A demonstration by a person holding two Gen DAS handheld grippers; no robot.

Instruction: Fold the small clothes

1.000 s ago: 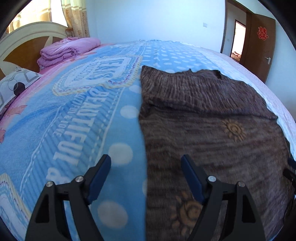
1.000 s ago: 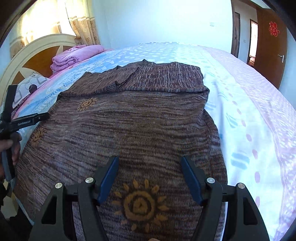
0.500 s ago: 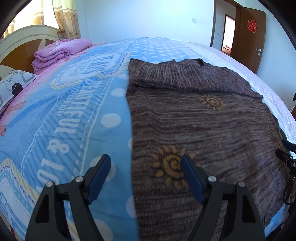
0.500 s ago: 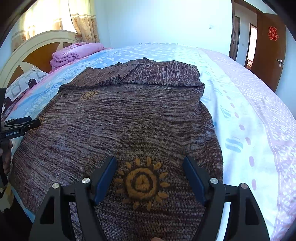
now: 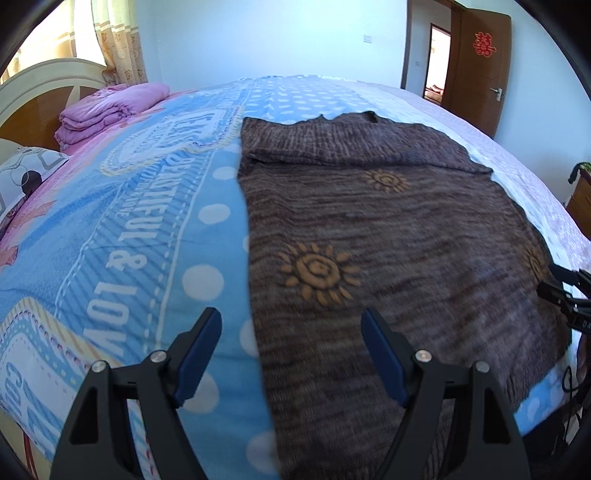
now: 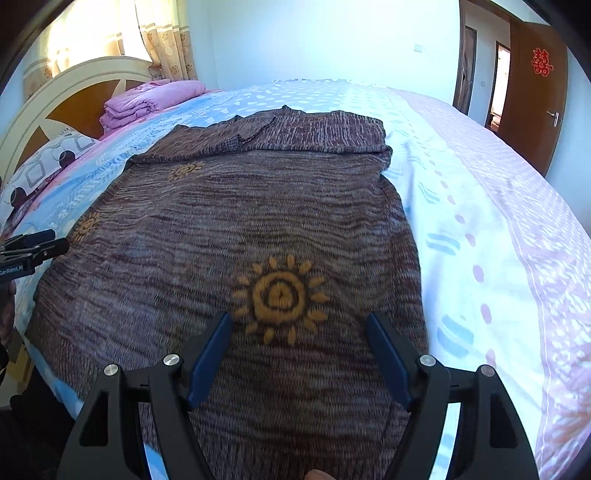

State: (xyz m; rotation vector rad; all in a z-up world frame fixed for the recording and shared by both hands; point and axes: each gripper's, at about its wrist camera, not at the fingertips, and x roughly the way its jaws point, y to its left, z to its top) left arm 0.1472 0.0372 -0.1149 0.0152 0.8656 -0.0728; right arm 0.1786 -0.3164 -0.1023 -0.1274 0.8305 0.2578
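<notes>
Brown knit sweater (image 5: pixel 388 236) with orange sun motifs lies flat on the blue-and-pink printed bedspread (image 5: pixel 122 236), its far end folded over and its near hem at the bed's edge. Left gripper (image 5: pixel 291 350) hangs above the sweater's left edge, jaws spread, nothing between them; right gripper (image 6: pixel 299 354) above the sweater's near right part just behind a sun motif (image 6: pixel 280 295), jaws likewise spread and empty. Folded pink quilt (image 6: pixel 147 101) sits by the headboard (image 6: pixel 66 96), well apart from the sweater.

Bright daylight pours through the curtained window (image 6: pixel 110 33) far left beyond the fingers (image 6: pixel 208 354), blowing out there. Fisheye bulges the bed (image 5: pixel 129 229), corners darken, and the sweater (image 6: pixel 229 229) near the fingers blurs slightly.
</notes>
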